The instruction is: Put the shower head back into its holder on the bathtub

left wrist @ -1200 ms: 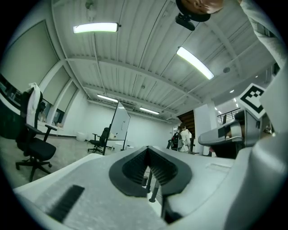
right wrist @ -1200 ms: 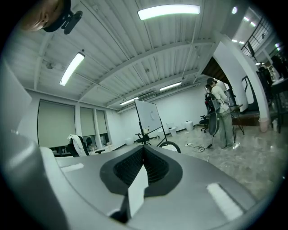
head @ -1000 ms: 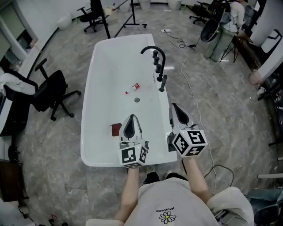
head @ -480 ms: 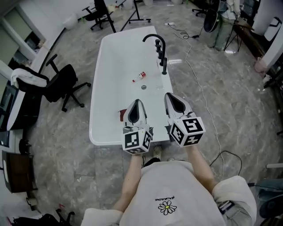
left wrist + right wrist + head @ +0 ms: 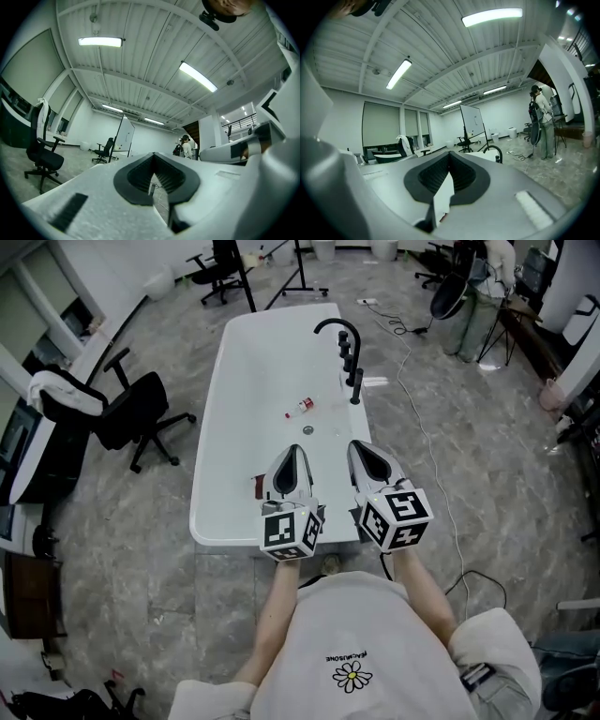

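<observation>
The left tool (image 5: 292, 452) and right tool (image 5: 359, 447) (both clamped shut, empty) hover above the near end of the white oval bathtub (image 5: 208, 486).

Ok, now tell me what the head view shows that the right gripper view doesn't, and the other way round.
Only the head view shows the small bottle lying in the bathtub, the left gripper, the office chair left of the tub, and the person's own arms. Only the right gripper view shows the ceiling with its strip lights. Both show the black faucet arching over the tub and the right gripper, its jaws together with nothing held.
</observation>
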Tool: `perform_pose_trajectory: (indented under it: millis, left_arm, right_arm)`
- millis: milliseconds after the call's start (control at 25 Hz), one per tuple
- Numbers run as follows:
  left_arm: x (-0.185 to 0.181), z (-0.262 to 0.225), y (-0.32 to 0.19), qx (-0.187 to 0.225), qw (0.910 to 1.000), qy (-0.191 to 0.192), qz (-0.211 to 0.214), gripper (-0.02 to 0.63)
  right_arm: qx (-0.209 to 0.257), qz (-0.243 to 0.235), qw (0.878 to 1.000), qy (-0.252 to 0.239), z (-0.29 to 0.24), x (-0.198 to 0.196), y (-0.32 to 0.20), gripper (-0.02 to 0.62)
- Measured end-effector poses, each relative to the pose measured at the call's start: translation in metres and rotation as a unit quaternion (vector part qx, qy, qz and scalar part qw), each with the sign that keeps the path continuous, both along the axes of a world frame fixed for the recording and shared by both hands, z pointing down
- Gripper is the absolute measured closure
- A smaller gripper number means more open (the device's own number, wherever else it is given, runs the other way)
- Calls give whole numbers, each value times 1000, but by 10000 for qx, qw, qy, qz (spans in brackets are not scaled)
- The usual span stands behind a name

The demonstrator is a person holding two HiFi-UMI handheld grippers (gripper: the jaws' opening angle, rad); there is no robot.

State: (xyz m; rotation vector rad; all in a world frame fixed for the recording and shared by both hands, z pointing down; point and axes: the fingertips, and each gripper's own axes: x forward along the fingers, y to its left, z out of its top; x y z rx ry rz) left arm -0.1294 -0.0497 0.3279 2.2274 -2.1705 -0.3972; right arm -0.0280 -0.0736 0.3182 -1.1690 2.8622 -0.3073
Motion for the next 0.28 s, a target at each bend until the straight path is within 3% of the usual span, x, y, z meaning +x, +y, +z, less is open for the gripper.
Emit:
perform_pose_trajectory:
  millis: [280]
  left_arm:
    - [-9,-5,5,33,10000,-5,42,609]
  right_arm:
    - [174,-63,9998,18,-15,-16,2,591]
